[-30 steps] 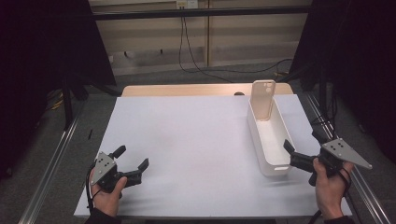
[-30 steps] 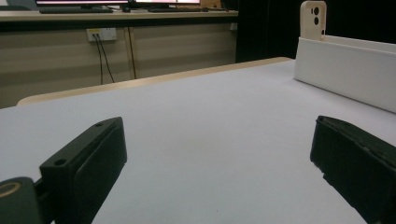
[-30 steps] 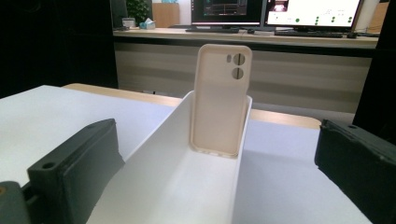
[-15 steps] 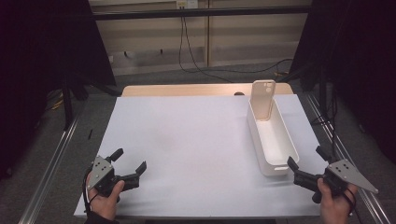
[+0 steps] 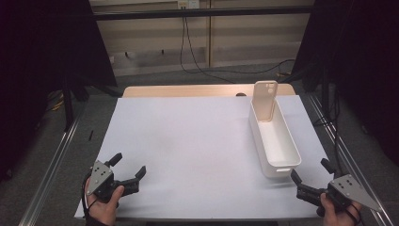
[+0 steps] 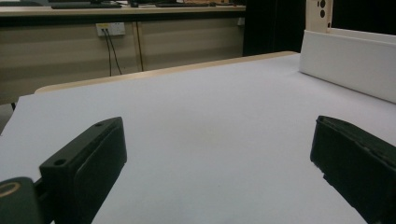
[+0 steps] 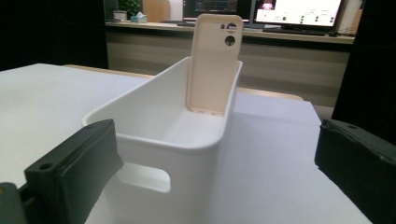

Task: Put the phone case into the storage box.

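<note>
A long white plastic bin (image 5: 275,141) lies on the right part of the white table (image 5: 188,141), its length running from near to far. A beige phone case (image 5: 265,101) stands upright inside the bin at its far end, leaning against the far wall, with its camera cut-outs at the top and its upper half rising above the rim. In the right gripper view the bin (image 7: 177,140) shows a handle slot in its near end wall, and the phone case (image 7: 215,60) stands against the far wall, right of the middle.

The right gripper (image 5: 313,179) hangs at the near right corner of the table, held by a hand (image 5: 339,214) at the bottom edge of the high view. Its jaws are spread wide and hold nothing. They point toward the near end of the bin, which is near but apart from them.

The left gripper (image 5: 127,167) sits at the near left of the table, held by the other hand (image 5: 101,207). Its jaws are also spread wide and empty, with only bare tabletop between them. It is well apart from the bin, which shows at the far right in the left gripper view (image 6: 348,60), with the top of the phone case (image 6: 319,14) above it.

A bare wooden strip of the table (image 5: 188,90) runs along the far edge.
</note>
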The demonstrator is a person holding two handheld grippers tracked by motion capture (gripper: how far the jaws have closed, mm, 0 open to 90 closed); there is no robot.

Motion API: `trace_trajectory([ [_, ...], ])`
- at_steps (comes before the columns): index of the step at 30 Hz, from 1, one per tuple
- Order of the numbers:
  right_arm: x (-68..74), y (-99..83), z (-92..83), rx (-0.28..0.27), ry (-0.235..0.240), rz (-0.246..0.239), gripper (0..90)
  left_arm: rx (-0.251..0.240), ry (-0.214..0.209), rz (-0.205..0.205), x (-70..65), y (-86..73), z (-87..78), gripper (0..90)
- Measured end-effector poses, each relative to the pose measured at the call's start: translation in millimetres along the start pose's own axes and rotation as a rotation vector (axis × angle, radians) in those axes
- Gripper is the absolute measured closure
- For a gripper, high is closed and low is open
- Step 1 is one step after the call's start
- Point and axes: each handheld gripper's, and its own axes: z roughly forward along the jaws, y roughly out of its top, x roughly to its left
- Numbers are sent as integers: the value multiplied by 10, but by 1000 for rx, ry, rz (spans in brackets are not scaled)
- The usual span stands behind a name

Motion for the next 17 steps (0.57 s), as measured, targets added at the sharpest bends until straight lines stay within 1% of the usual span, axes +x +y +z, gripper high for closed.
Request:
trace_trajectory([
  [1, -6, -19, -7, 1, -6, -5, 0, 5, 1, 10, 3, -4, -5, 36],
  [2, -8, -44, -10, 10, -7, 1, 0, 12, -7, 9, -4, -11, -2, 36],
  [5, -6, -58, -1, 10, -9, 12, 0, 11, -4, 9, 2, -6, -2, 36],
  [10, -2, -57, 22, 8, 0, 17, 0, 17, 4, -12, 7, -12, 8, 37],
  [11, 1, -59, 29, 10, 3, 9, 0, 19, 4, -15, 7, -11, 10, 37],
  [12, 5, -57, 35, 11, 6, 8, 0, 16, 4, -23, 2, -11, 15, 37],
  [13, 5, -56, 37, 9, 7, 8, 0, 16, 0, -18, 3, -2, 19, 37],
  [14, 7, -53, 41, 5, 9, 9, 0, 11, 4, -25, -3, 2, 17, 38],
  [15, 8, -52, 43, 3, 10, 12, 0, 5, 8, -21, -7, 5, 14, 38],
  [16, 6, -52, 47, 2, 8, 15, 0, 11, 7, -10, -8, 8, 15, 38],
  [17, 5, -52, 51, 0, 8, 17, 0, 13, 11, -8, -12, 8, 17, 38],
])
